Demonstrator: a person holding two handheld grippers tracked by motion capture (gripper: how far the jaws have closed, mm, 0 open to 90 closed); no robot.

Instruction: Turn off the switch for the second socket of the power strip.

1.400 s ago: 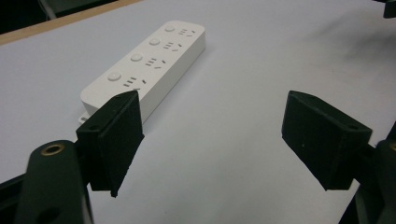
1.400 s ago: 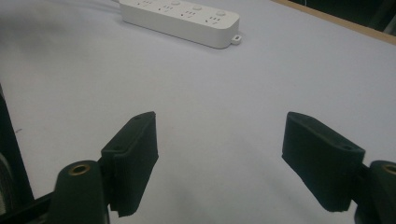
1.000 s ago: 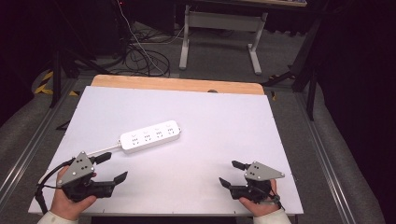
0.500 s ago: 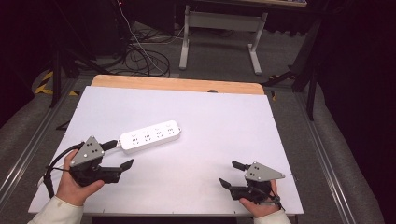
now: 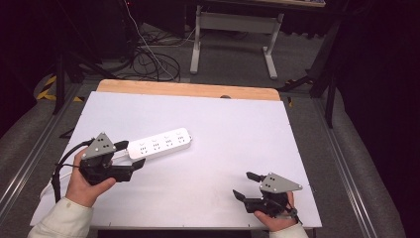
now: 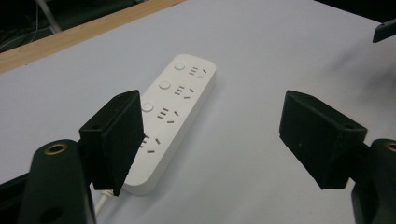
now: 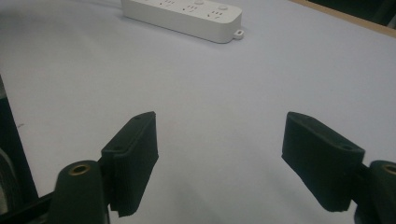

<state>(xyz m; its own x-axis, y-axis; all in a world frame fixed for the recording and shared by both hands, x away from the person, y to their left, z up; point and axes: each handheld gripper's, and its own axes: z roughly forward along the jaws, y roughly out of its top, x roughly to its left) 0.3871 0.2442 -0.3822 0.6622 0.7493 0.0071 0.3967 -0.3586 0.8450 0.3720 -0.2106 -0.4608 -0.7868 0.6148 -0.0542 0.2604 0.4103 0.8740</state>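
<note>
A white power strip [image 5: 161,143] lies flat on the white table [image 5: 223,124], left of centre, with its sockets facing up. My left gripper [image 5: 131,154] hovers at the strip's near, cord end, and its jaws stand wide. In the left gripper view the power strip [image 6: 177,107] runs away from just beside the left jaw, and no pad touches it. The left gripper [image 6: 210,135] has just closed a little, with nothing gripped. My right gripper [image 5: 242,184] rests open near the front right edge. From the right gripper [image 7: 219,158] the power strip [image 7: 187,14] lies far off.
A wooden strip [image 5: 188,90] borders the table's far edge. The strip's white cord [image 6: 100,205] leads off toward the left front. Beyond the table are floor cables [image 5: 153,59] and a desk frame [image 5: 233,29]. Metal rails run along both sides.
My left gripper has risen and moved forward from the front left corner up to the power strip's near end. The right gripper has stayed where it was.
</note>
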